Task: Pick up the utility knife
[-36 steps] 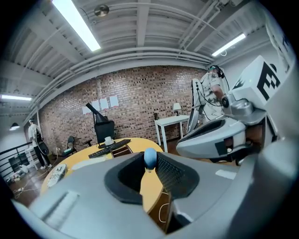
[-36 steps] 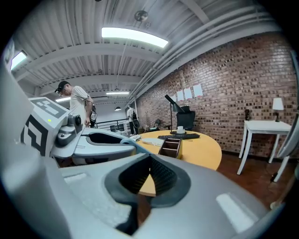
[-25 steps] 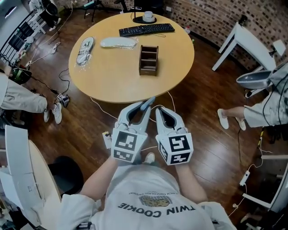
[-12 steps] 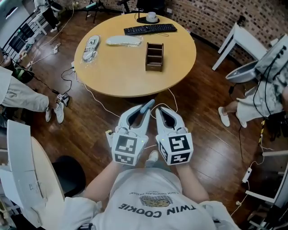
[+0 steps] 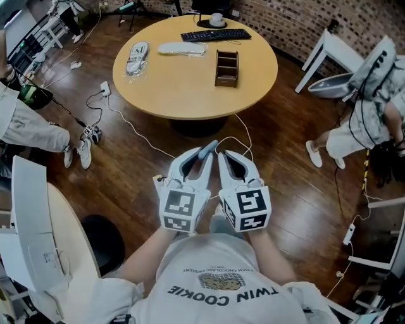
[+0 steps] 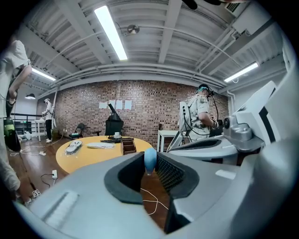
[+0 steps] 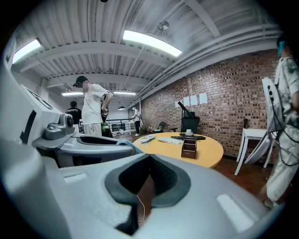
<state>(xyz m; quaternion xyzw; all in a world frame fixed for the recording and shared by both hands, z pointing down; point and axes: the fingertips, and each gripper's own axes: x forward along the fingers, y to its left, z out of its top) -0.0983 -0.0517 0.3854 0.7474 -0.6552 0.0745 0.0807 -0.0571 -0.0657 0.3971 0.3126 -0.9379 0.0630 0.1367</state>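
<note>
My left gripper (image 5: 204, 156) is shut on the utility knife (image 5: 209, 148). Only the knife's blue-grey end shows, poking out past the fingertips. In the left gripper view that rounded blue end (image 6: 150, 158) stands upright, pinched at the tip of the left gripper (image 6: 151, 164). My right gripper (image 5: 223, 155) is held close beside it at the same height. Its jaws meet at the tip with nothing between them, as the right gripper view confirms (image 7: 149, 157). Both grippers hang over the wooden floor, well short of the round table (image 5: 183, 85).
On the table stand a brown wooden organizer (image 5: 226, 68), a black keyboard (image 5: 215, 35), a cup (image 5: 217, 19) and two bagged items (image 5: 136, 57). White cables (image 5: 126, 120) trail across the floor. A white chair (image 5: 31, 215) stands at left; a person (image 5: 367, 126) sits at right.
The table has receded up the head view and looks smaller. Both grippers have moved back from it together, keeping the same pose. The knife stays in the left jaws.
</note>
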